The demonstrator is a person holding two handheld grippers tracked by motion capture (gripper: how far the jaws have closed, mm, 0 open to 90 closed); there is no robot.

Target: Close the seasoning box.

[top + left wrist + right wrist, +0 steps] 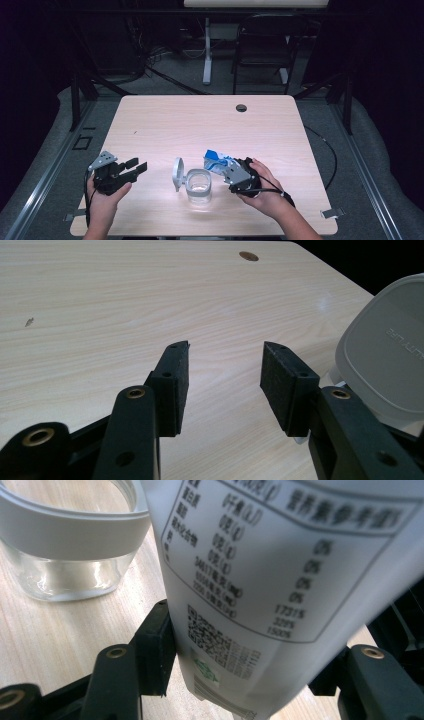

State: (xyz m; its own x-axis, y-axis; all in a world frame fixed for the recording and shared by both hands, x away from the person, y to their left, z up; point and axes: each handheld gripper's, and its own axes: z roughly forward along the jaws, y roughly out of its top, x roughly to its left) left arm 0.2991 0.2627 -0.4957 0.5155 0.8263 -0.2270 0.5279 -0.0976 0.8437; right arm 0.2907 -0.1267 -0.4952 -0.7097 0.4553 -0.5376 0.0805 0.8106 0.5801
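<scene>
A pale wooden worktop (165,120) is standing in a dark room. The jar (199,186), lid (177,173) hanging open, is sitting between both tools. The right hand-held gripper (231,167) is pinching a packet (217,161) just beside the jar's rim. The left hand-held gripper (136,167) is hovering spread, gripping nothing, near the lid.

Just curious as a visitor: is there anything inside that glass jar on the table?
The glass jar looks empty: its clear wall and open mouth show nothing but table through them. Its grey lid is off and beside it. The bag held by the right gripper hides nothing inside.
</scene>
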